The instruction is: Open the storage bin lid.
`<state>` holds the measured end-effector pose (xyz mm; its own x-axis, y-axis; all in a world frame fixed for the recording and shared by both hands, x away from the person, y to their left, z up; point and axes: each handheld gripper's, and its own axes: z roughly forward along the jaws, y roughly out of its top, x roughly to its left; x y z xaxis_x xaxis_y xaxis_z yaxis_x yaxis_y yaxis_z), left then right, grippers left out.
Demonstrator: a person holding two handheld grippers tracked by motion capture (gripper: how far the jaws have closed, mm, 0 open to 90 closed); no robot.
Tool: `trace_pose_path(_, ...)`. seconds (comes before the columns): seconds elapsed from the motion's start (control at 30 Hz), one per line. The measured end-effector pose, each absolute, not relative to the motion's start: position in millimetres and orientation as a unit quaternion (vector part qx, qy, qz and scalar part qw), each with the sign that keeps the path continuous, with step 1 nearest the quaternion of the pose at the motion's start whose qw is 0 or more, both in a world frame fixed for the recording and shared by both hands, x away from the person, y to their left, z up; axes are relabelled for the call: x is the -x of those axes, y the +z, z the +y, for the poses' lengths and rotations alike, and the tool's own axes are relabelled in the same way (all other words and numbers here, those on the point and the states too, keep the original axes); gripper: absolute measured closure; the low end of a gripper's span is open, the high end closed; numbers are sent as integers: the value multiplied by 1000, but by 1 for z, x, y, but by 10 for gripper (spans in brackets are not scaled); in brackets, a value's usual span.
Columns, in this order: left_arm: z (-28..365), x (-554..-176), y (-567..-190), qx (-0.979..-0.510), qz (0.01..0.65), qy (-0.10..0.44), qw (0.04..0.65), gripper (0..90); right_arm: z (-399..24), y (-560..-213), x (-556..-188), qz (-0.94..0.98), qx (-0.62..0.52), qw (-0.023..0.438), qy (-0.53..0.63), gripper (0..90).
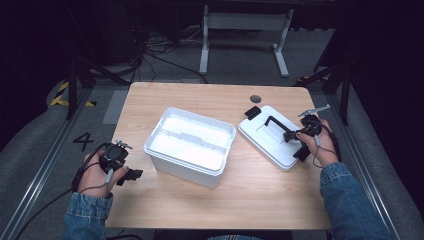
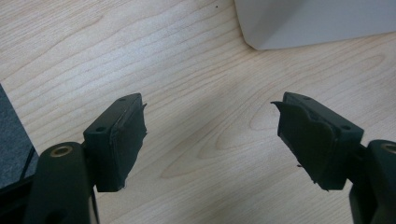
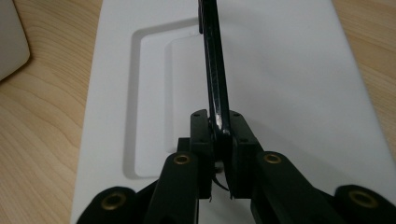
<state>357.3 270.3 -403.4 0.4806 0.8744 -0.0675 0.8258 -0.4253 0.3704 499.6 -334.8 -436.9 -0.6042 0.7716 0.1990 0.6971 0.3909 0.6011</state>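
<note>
While the right gripper (image 1: 296, 134) clamps the thin black handle (image 3: 215, 74) of the flat white plastic lid (image 1: 266, 137), that lid lies near the wooden table's (image 1: 200, 200) right edge
Left gripper (image 2: 210, 140) rests wide open, holding nothing, at the table's left edge; the open white rectangular plastic box (image 1: 191, 145) stands mid-table between them

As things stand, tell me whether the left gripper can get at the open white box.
Probably yes: the left gripper, jaws open, sits beside the white box with bare table between them.
</note>
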Motion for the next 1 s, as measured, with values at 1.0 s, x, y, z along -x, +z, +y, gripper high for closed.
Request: trace_pose_path(1.0,270,-348,-405,-842,507,65,175,233,-313,-363,-441,826,-388,99,397,492)
